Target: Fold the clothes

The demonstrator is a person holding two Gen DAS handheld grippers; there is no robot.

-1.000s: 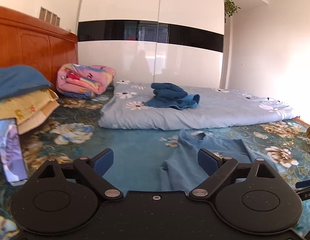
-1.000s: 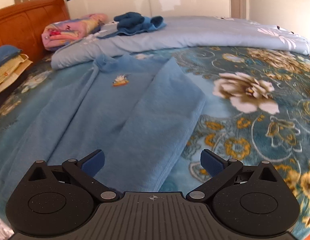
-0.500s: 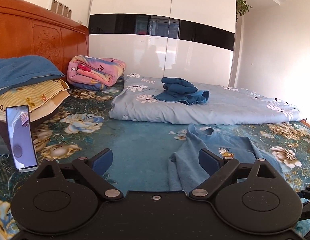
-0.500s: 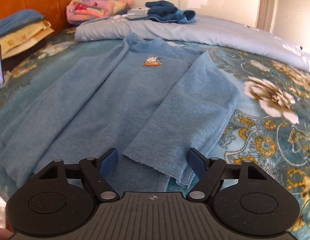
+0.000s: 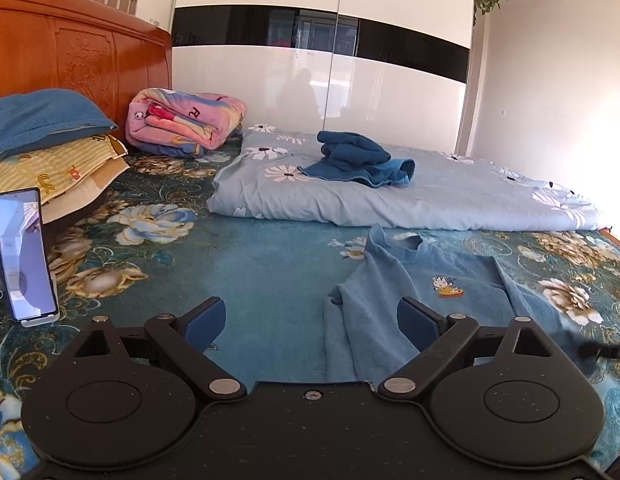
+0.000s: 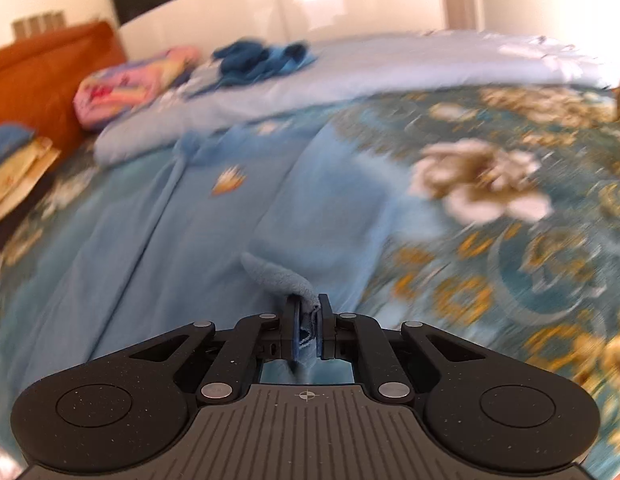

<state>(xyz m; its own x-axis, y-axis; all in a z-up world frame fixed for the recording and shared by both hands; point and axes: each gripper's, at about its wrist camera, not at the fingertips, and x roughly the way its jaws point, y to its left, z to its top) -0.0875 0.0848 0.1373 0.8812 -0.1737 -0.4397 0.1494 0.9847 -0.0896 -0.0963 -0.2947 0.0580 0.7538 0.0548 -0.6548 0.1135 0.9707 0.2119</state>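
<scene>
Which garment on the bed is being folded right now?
On the teal floral bedspread, in front of the pale quilt, lies a light blue top. Unlike the dark blue pile behind, it has a small cartoon badge, and the right gripper pinches its hem.

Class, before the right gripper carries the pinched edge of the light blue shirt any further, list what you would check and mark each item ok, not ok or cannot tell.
1. Right gripper shut on the light blue shirt: ok, fabric sits between its fingers.
2. How many layers are pinched: cannot tell, the view is blurred.
3. Left gripper ready to help: not ok yet, open and holding nothing.
4. Shirt lies flat on the floral bedspread: ok, apart from the lifted edge.
5. Phone on its stand away from the shirt: ok, far to the left.
</scene>
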